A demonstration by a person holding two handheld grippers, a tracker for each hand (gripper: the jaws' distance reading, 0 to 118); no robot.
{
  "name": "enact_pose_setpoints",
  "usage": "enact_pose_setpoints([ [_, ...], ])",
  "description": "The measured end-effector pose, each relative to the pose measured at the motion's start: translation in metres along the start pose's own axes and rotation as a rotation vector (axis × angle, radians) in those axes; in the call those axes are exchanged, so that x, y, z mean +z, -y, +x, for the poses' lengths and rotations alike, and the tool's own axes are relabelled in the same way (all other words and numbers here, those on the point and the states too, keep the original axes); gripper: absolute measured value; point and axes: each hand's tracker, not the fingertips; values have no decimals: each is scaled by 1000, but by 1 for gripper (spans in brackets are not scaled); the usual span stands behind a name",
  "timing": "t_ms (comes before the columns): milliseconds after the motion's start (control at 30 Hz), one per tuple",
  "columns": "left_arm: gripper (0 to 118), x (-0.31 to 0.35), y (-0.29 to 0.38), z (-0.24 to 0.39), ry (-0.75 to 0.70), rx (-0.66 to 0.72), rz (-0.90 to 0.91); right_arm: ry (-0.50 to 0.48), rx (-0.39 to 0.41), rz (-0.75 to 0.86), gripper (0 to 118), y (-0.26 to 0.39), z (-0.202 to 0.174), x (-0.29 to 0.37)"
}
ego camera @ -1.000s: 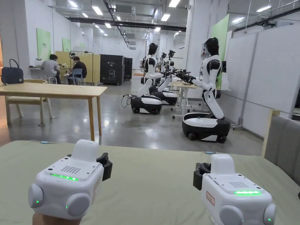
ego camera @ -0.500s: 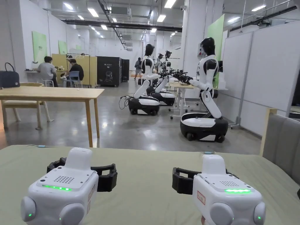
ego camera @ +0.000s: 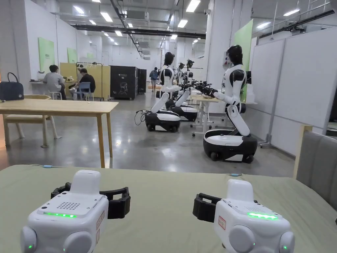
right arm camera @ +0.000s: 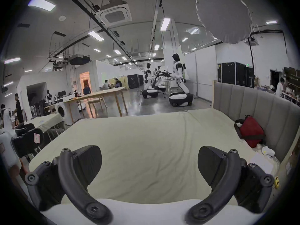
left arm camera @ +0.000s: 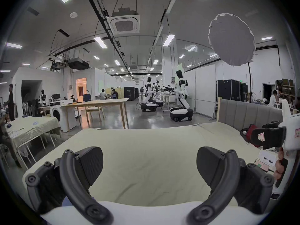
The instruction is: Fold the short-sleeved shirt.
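My left gripper point(ego camera: 91, 195) and right gripper point(ego camera: 227, 202) hover side by side over a bed with a pale green sheet point(ego camera: 164, 197), near its front edge. Both stand open with nothing between the jaws. In the left gripper view the black pads point(left arm camera: 90, 160) of my left gripper point(left arm camera: 150, 160) are spread wide over bare sheet, and the right gripper point(left arm camera: 267, 136) is at the right with a hand under it. The right gripper view gives the same for my right gripper point(right arm camera: 150, 158), and the left gripper point(right arm camera: 27, 139) is at the far left.
A grey padded headboard point(ego camera: 319, 164) runs along the bed's right side. Against it lies a red bag point(right arm camera: 251, 132), with papers and a phone point(left arm camera: 263, 163) nearer. Beyond the bed are a wooden table point(ego camera: 65, 107), wheeled humanoid robots point(ego camera: 230, 131) and seated people point(ego camera: 54, 79).
Both grippers' jaws have spread apart since a second ago. The grippers sit a little lower in the head view, whose camera has also shifted.
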Motion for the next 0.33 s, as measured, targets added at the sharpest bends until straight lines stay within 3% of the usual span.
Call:
enact_pose_setpoints([
  [333,114,1,3,2,-5,4,3,1,-18,3,116,2,0,3],
])
